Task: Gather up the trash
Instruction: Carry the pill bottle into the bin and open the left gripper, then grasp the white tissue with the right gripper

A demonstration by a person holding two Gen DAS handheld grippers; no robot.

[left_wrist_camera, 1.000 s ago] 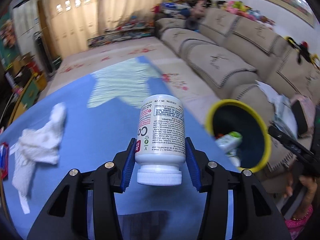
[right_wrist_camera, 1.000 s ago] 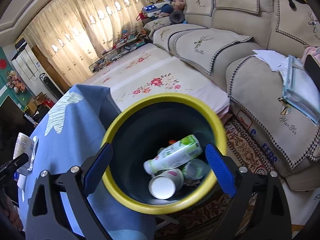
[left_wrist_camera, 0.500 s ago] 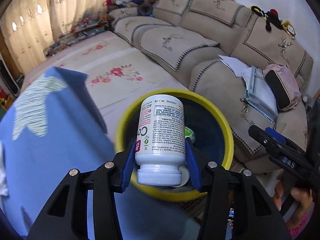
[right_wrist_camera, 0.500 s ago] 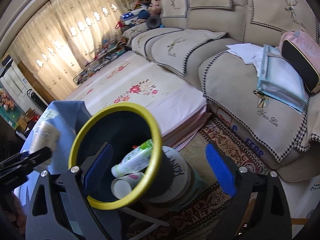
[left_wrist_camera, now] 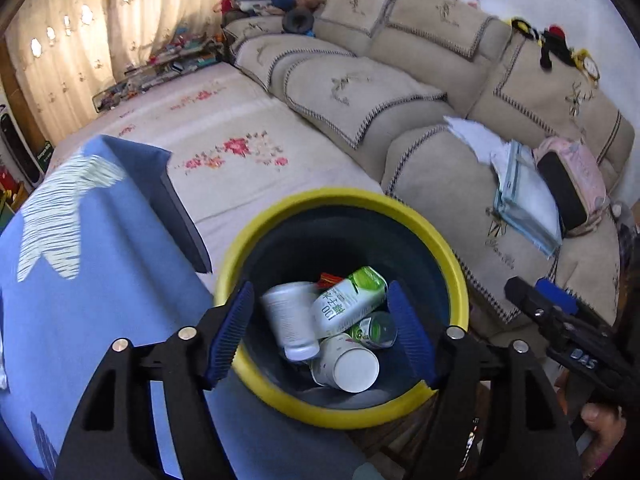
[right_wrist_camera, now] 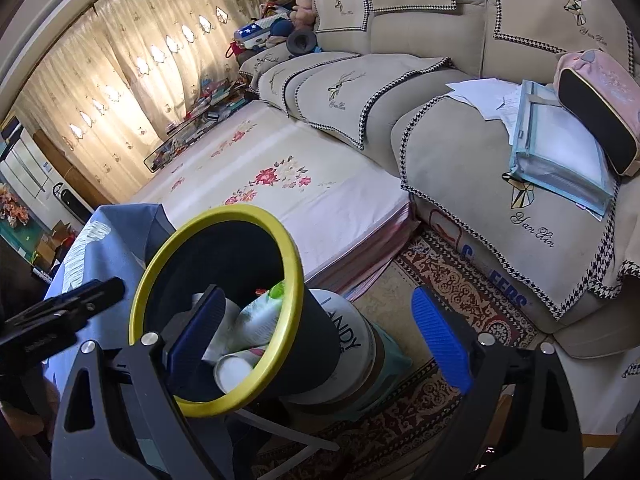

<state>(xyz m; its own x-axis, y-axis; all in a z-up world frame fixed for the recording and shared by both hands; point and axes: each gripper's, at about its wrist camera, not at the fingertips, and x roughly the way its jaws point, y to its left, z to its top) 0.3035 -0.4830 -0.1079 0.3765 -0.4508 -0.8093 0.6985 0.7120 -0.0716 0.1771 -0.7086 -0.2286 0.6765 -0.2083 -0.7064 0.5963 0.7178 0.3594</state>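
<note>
My left gripper is open and empty, right above the dark bin with a yellow rim. The white pill bottle lies inside the bin on the left, next to a green-and-white carton, a white cup and a green-lidded container. My right gripper is open and empty, to the right of the bin; its left finger overlaps the bin mouth. The right gripper also shows in the left wrist view.
The bin stands at the edge of a table with a blue cloth. A beige sofa with papers and a pink bag is behind. A patterned rug and a floral mat lie below.
My left gripper carried the pill bottle from over the table to above the bin, opened, and the bottle dropped into the bin. My right gripper shifted right of the bin.
</note>
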